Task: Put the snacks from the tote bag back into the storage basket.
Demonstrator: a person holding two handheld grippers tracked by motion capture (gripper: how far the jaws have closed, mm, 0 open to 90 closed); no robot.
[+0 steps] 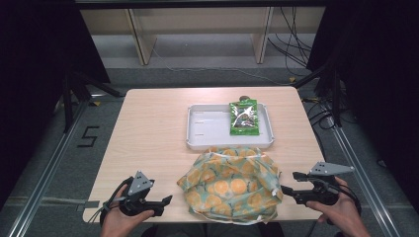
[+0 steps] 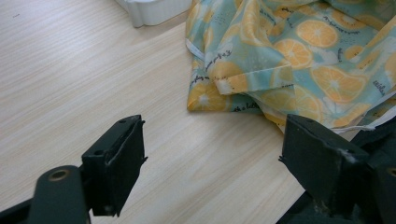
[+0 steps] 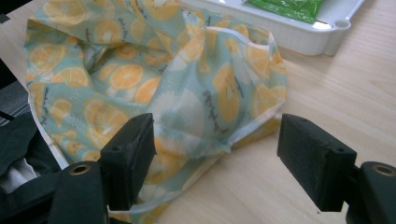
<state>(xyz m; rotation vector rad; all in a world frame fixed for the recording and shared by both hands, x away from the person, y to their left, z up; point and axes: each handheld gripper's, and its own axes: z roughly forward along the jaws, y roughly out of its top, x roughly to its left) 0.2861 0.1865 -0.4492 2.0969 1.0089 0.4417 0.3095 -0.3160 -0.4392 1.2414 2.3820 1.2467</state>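
Observation:
A crumpled bag of light-blue cloth printed with orange slices (image 1: 231, 183) lies at the table's front middle, seen close in the left gripper view (image 2: 299, 51) and the right gripper view (image 3: 154, 84). Behind it a white tray (image 1: 207, 129) holds a green snack packet (image 1: 244, 117). My left gripper (image 1: 170, 199) rests at the front left, open, its jaws apart over bare wood short of the cloth's edge. My right gripper (image 1: 291, 181) is at the front right, open, its jaws straddling the cloth's near hem without touching it (image 3: 217, 149).
The wooden table (image 1: 148, 138) has free room on its left half and along the right side. The tray's corner (image 3: 327, 32) lies just beyond the cloth. Shelving legs and cables (image 1: 291, 44) stand on the floor behind the table.

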